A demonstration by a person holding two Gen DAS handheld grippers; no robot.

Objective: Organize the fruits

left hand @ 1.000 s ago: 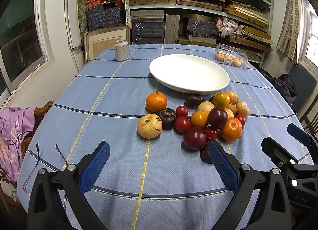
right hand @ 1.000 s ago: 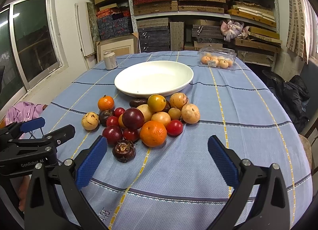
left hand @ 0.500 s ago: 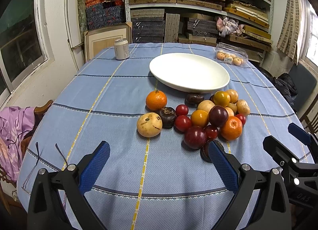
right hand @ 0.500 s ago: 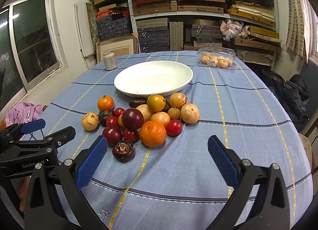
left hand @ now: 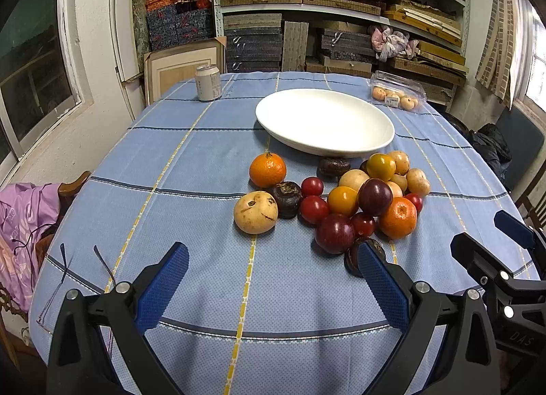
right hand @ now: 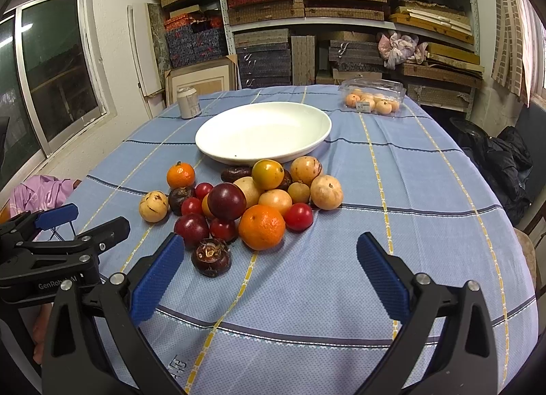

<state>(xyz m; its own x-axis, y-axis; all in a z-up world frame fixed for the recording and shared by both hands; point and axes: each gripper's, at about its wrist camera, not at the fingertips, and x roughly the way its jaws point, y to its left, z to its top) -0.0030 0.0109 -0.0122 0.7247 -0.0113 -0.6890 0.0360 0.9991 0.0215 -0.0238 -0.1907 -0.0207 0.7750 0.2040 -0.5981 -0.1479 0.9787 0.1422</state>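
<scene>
A pile of fruits (left hand: pixel 355 200) lies on the blue tablecloth in front of an empty white plate (left hand: pixel 324 120). It holds oranges (left hand: pixel 268 170), red tomatoes, dark plums, tan round fruits (left hand: pixel 255 212) and dark mangosteens (right hand: pixel 211 257). The pile also shows in the right wrist view (right hand: pixel 245 204), with the plate (right hand: pixel 262 130) behind it. My left gripper (left hand: pixel 273 272) is open and empty, short of the pile. My right gripper (right hand: pixel 269 265) is open and empty, just before a large orange (right hand: pixel 262 227).
A drink can (left hand: pixel 208 83) stands at the back left. A clear plastic box of small fruits (right hand: pixel 373 98) sits at the back right. Shelves of stacked boxes stand behind the table. A chair with purple cloth (left hand: pixel 24 217) is at the left edge.
Both grippers have barely drifted; the fruits and plate have not moved.
</scene>
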